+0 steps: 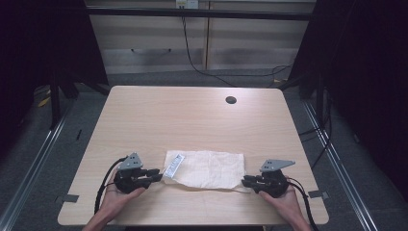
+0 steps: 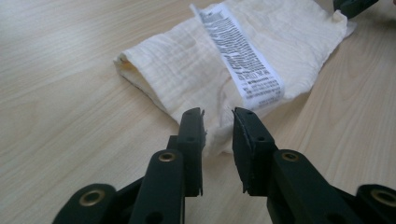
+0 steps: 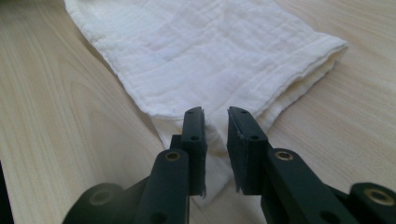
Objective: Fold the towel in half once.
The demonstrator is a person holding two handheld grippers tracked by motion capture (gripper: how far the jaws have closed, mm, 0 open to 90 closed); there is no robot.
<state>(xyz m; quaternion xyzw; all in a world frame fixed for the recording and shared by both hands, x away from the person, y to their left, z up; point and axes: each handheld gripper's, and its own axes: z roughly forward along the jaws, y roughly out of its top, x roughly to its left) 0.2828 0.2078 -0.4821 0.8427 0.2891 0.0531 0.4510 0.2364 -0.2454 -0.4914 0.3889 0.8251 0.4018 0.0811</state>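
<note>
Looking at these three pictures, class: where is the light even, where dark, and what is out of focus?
High view: table evenly lit, both sides of the room black. Left gripper view: label print sharp, near parts of the jaws soft. Right gripper view: cloth bright and washed out, its weave still visible; jaws' near ends blurred.

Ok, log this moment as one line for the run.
cloth: folded, flat on table | left gripper: open at corner | right gripper: open at corner
</note>
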